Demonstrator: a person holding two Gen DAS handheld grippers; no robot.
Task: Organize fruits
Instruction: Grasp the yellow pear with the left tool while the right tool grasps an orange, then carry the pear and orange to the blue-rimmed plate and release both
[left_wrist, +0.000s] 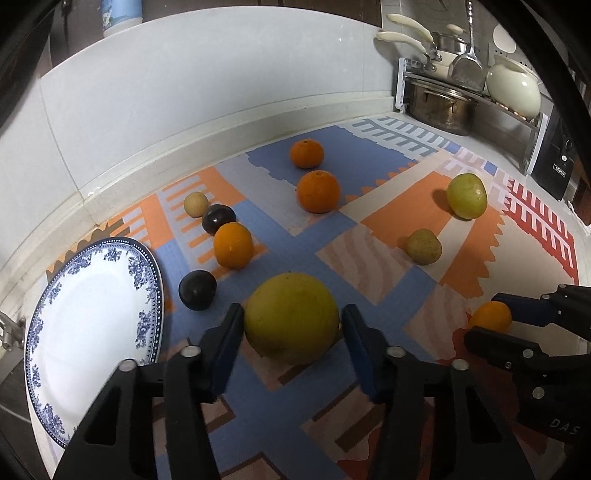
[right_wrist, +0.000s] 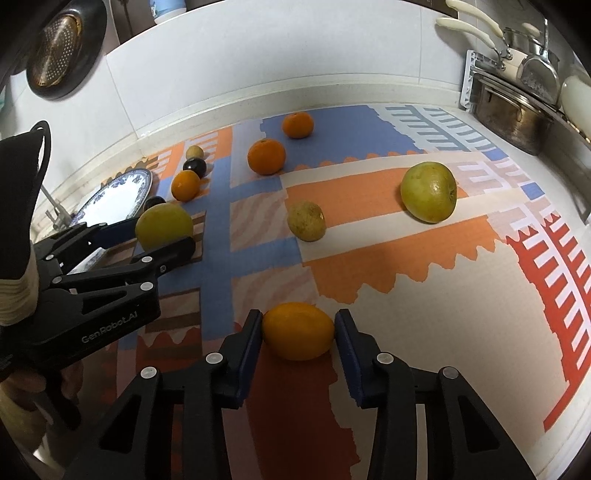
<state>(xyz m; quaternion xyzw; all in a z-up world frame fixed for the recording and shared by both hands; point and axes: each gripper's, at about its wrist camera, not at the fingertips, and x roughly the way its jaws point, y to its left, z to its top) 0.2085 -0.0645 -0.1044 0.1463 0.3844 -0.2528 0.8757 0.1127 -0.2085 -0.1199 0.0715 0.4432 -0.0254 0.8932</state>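
Note:
My left gripper has its jaws on both sides of a large yellow citrus on the patterned mat; it touches the fruit on both sides. My right gripper is shut on a small orange, also seen in the left wrist view. A blue-and-white plate lies at the left. Three oranges, two dark plums, a green apple and two small yellowish fruits lie on the mat.
A dish rack with a steel pot, pans and a white jar stands at the back right corner. A white tiled wall bounds the counter behind. A strainer hangs at upper left. A black appliance stands at far right.

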